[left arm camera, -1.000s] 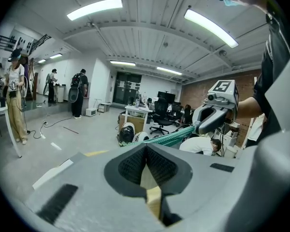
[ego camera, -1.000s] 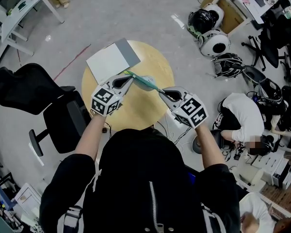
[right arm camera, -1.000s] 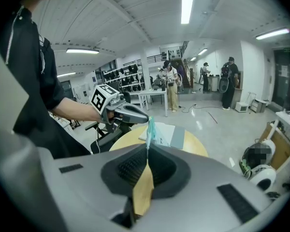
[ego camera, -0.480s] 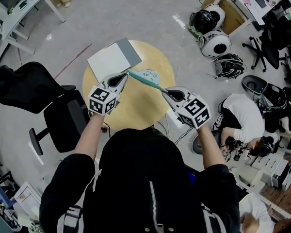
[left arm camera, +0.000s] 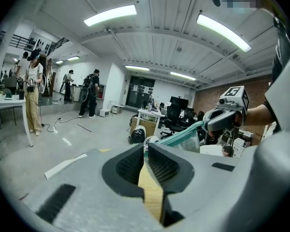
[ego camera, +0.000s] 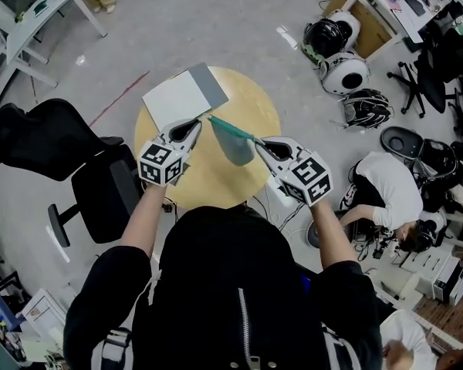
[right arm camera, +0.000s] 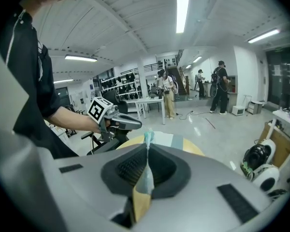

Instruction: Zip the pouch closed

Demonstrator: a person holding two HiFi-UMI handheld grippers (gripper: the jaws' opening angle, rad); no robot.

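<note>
A teal mesh pouch (ego camera: 235,149) hangs stretched between my two grippers above the round wooden table (ego camera: 216,182). My left gripper (ego camera: 198,122) is shut at the pouch's left end, where the zipper line meets its tips; the small pull itself is too small to make out. In the left gripper view the teal zipper edge (left arm camera: 183,135) runs from my left gripper (left arm camera: 146,148) up to the right gripper (left arm camera: 206,125). My right gripper (ego camera: 256,141) is shut on the pouch's right end, and the pouch fabric (right arm camera: 145,178) shows pinched between its pads. The left gripper (right arm camera: 129,123) faces it across the table.
A white and grey sheet (ego camera: 179,93) lies on the table's far left. A black office chair (ego camera: 100,191) stands left of the table. Helmets (ego camera: 341,68) lie on the floor at the right, near a crouching person (ego camera: 382,195). Several people stand far off by desks.
My left gripper has slid left along the pouch's top edge. The pouch has turned, so its body now hangs down below the zipper. The right gripper has stayed put.
</note>
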